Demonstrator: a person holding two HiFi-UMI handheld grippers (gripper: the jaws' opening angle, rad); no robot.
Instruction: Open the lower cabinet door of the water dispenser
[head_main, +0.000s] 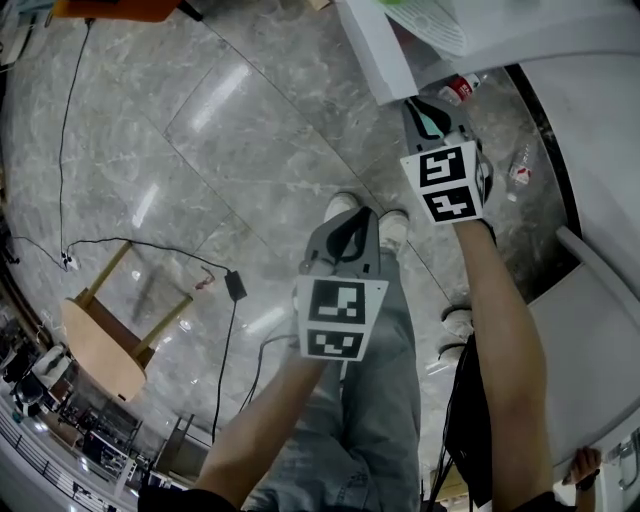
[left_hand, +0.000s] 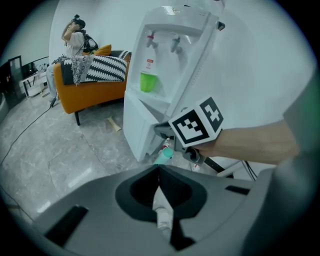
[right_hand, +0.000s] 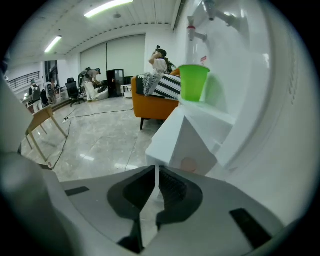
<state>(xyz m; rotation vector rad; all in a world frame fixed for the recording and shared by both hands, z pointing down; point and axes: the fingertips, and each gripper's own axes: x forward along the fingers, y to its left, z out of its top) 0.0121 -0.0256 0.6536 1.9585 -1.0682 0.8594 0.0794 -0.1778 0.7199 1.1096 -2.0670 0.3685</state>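
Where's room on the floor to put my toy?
Bare: the wide grey marble floor between the light wooden stool and the white water dispenser. Crowded: plastic bottles at the dispenser's foot, a black cable by the stool.

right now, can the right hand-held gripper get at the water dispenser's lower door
Likely yes: the right hand-held gripper sits just in front of the lower door, with nothing between them.

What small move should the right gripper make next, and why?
Probably pull the right gripper outward from the water dispenser to swing the lower cabinet door wider. Its jaws stand closed at the door's free edge, and the door looks only partly open; whether they pinch it is unclear.
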